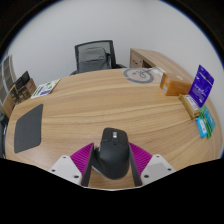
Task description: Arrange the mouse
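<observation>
Mouse on table, between gripper fingers; mouse pad at 9 o'clock; chair at 12, behind table
</observation>
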Tool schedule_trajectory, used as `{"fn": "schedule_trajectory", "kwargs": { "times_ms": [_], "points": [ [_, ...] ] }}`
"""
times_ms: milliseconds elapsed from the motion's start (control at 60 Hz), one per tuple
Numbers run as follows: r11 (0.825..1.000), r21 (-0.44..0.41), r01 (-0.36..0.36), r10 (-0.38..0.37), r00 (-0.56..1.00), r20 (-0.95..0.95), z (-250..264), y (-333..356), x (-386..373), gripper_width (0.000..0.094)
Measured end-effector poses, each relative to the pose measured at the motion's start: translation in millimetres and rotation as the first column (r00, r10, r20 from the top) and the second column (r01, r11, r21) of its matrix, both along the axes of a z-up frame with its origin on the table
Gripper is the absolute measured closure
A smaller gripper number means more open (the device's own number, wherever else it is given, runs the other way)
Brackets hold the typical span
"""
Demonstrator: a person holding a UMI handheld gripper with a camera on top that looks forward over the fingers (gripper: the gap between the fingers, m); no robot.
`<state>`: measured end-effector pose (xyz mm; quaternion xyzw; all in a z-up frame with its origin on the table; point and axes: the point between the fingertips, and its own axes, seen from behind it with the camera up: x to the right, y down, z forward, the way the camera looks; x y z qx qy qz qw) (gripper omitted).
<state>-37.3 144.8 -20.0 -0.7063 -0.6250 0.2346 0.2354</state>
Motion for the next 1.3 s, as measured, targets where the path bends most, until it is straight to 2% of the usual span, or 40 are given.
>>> {"fn": "schedule_trajectory", "kwargs": {
  "times_ms": [67,83,100,133,217,267,333,467,617,783,917,1050,1300],
  "points": [
    [1.000,-0.018,-0.021,0.021,1.000,0.002,1.1,-4.9,0.4,0.0408],
    [1.000,-0.018,-0.019,0.019,1.000,-0.003,3.0,-3.0,-0.6,0.0589],
    [0.999,-0.041,0.005,-0.006,1.000,-0.022,7.3,-4.1,-5.4,0.0532],
    [0.998,-0.049,0.034,-0.034,0.999,-0.005,6.9,-0.3,-1.6,0.0541],
    [0.995,0.069,0.069,-0.066,0.997,-0.037,19.4,19.7,-1.8,0.0565],
    [0.996,0.082,0.045,-0.042,0.998,-0.042,27.1,15.1,0.2,0.0572],
    [1.000,0.024,0.008,-0.007,0.998,-0.057,44.3,-5.5,1.0,0.0573],
    [0.999,0.043,-0.028,0.032,0.994,-0.100,100.0,-37.7,-10.8,0.0574],
    [0.997,0.009,-0.077,0.078,0.979,-0.191,167.3,-109.1,-39.2,0.0574],
    [0.985,-0.009,-0.170,0.164,0.960,-0.225,195.5,-219.5,-60.9,0.0575],
    [0.973,-0.013,-0.229,0.221,0.953,-0.206,172.3,-305.8,-67.7,0.0574],
    [0.968,0.006,-0.252,0.250,0.956,-0.150,120.0,-365.6,-65.2,0.0574],
    [0.974,0.055,-0.220,0.222,0.975,-0.027,28.2,-388.2,-43.4,0.0573]
  ]
}}
